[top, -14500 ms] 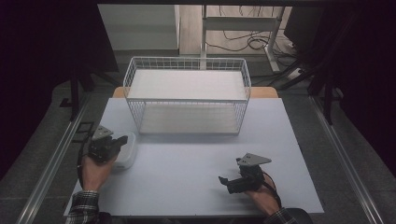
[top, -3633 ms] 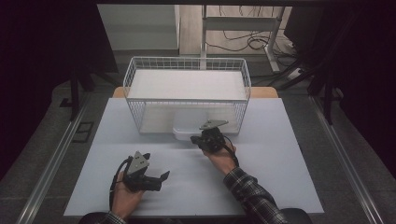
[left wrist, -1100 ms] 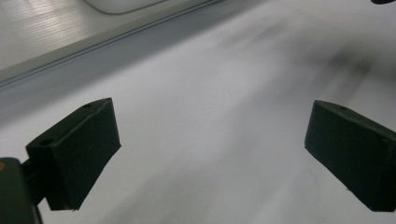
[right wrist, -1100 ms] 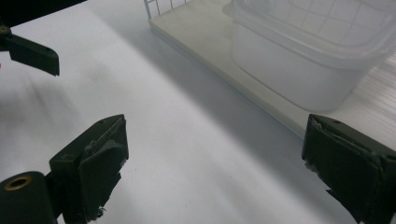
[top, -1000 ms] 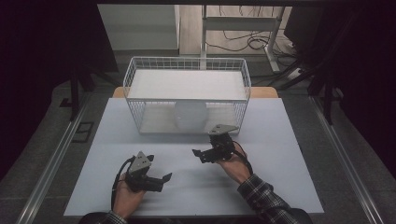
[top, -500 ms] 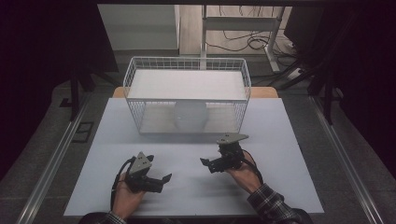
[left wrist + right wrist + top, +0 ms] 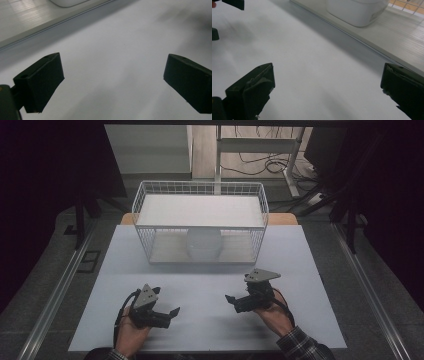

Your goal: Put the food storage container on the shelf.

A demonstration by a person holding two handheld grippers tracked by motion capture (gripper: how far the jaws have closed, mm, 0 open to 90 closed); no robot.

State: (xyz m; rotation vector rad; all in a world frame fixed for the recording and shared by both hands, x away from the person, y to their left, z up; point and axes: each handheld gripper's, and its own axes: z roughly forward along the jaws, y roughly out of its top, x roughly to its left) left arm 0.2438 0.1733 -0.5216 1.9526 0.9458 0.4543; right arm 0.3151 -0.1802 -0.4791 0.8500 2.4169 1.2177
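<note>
white bowl (image 7: pixel 203 245): upside down on the lower level of the wire basket (image 7: pixel 200 190), near its front middle | right claw (image 7: pixel 231 301): jaws wide apart, just been opening, nothing between them, over the surface (image 7: pixel 300 265) well short of the basket | left claw (image 7: pixel 173 313): jaws wide, empty, near the front edge

White bowl (image 7: pixel 203 243) in white wire basket (image 7: pixel 145 215) on pale grey table (image 7: pixel 300 265)

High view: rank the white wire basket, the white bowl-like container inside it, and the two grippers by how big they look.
1. White wire basket, largest.
2. White bowl-like container on the basket's lower level.
3. Left gripper and right gripper: alike, unranked; they sit nearer the camera, so they may look bigger than they are.
</note>
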